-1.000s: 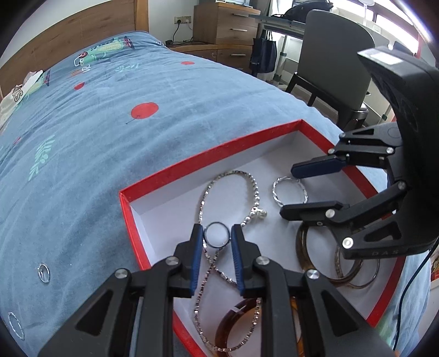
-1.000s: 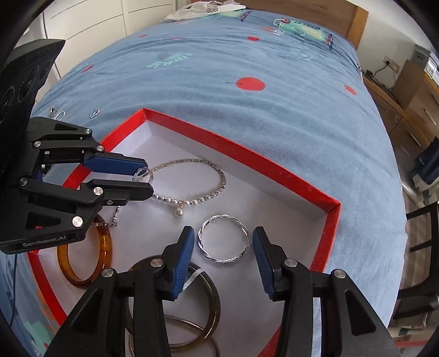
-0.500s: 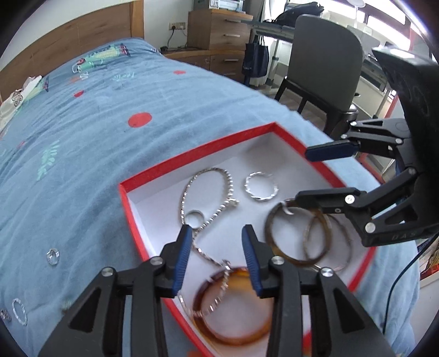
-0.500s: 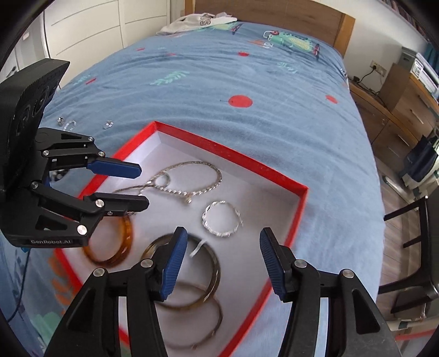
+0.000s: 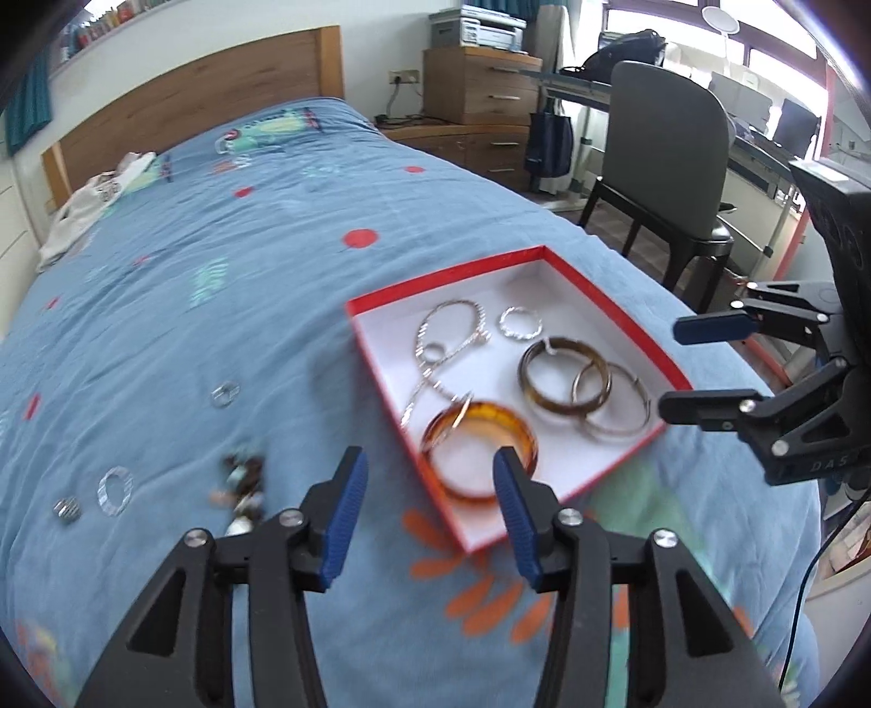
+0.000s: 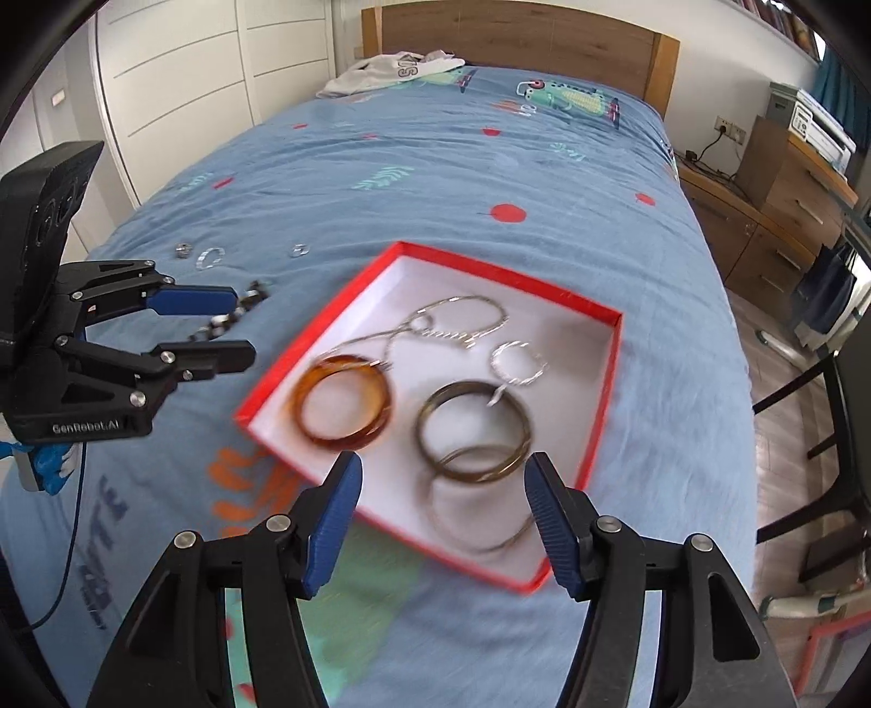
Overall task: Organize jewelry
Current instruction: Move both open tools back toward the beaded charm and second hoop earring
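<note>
My left gripper and right gripper hang above the bed, jaws just opened, empty. The red box lies flat, one corner toward the headboard, holding the silver chain and bangles.

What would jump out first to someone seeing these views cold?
The red-rimmed box lying on the blue bedspread, with an amber bangle at its near corner, darker bangles beside it, and a silver chain toward the back. Next, both grippers, left and right, hovering open and empty over the box's near edge. Loose small pieces still lie on the spread left of the box.
</note>
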A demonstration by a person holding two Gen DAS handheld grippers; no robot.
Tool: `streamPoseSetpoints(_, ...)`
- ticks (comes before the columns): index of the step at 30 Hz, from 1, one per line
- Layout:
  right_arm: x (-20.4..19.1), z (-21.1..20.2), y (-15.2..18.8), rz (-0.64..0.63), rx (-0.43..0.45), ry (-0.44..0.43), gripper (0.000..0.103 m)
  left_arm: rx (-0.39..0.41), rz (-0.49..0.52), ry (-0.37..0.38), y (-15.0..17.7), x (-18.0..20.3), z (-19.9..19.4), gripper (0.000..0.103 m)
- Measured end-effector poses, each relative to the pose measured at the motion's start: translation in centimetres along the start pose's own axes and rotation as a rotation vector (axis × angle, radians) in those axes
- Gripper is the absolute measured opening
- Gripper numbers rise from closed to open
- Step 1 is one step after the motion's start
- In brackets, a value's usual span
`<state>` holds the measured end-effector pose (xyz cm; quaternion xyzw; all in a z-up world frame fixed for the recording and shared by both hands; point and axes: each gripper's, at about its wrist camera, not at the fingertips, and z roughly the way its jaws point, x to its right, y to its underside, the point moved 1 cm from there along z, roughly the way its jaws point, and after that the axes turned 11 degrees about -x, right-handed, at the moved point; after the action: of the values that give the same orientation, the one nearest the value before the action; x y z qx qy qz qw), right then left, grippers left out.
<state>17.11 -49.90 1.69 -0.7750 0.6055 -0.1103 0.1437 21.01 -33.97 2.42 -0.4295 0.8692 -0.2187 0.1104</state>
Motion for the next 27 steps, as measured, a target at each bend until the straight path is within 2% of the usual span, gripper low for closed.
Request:
streamPoseSetpoints(4, -1.9, -1.3, 1.6, 0.020, 0.013, -0.015, 0.062, 0.013, -0.042, -0.014, 2.6, -1.4, -2.3, 0.048)
streamPoseSetpoints(12, -5.2, -3.3, 4.0, 0.068, 0.033, -0.033, 0.062, 0.069, -0.068, -0.106, 7.2, -3.9, -7.0, 0.049)
streamPoseSetpoints(18, -8.0, -4.4, 4.8, 0.079, 0.055, -0.050, 0.062, 0.093, -0.116, -0.155, 10.8, -6.0, -10.1, 0.049)
streamPoseSetpoints(27, -13.9, -5.5, 4.7, 0.025, 0.079, -0.082, 0.062, 0.116, -0.190, -0.212, 15.5, -9.5, -13.9, 0.049)
